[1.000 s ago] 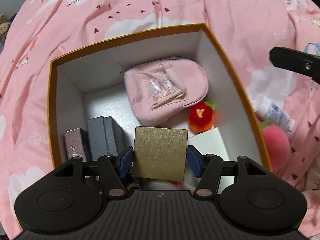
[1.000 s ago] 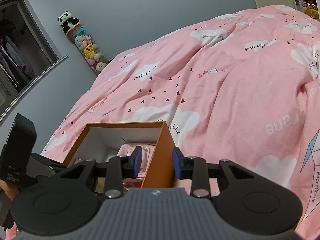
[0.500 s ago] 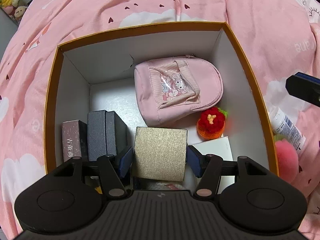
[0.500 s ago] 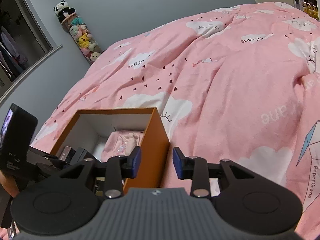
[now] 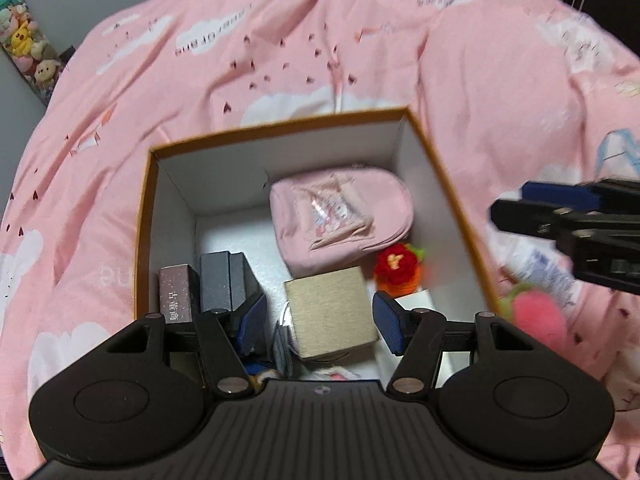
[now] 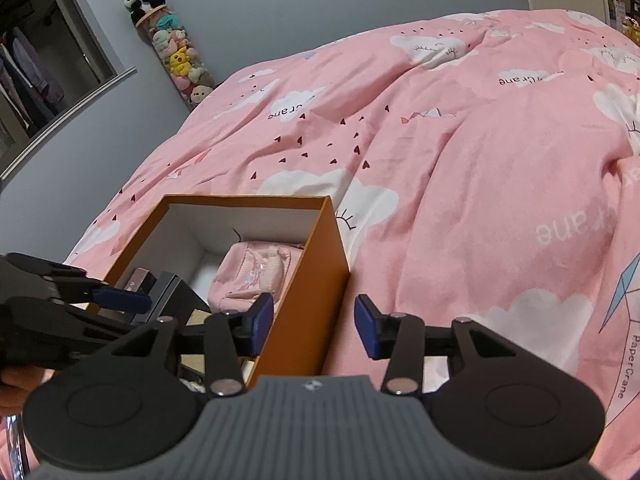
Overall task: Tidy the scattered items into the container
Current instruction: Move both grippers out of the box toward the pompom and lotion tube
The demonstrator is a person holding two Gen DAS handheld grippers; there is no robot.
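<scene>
Gold square textured box (image 5: 331,312) now lies released inside the orange cardboard container (image 5: 448,184), left gripper (image 5: 320,322) wide apart, another item tidied.

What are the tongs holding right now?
Nothing. The left tongs stand open above the gold box, pads clear of its sides. The right tongs are opening, straddling the orange box wall without pressing it.

My box (image 5: 452,184) sits on bed (image 5: 280,40): pouch (image 5: 340,216) at its far wall, cube (image 5: 332,312) nr near wall, small boxes (image 5: 216,284) along left wall.
</scene>
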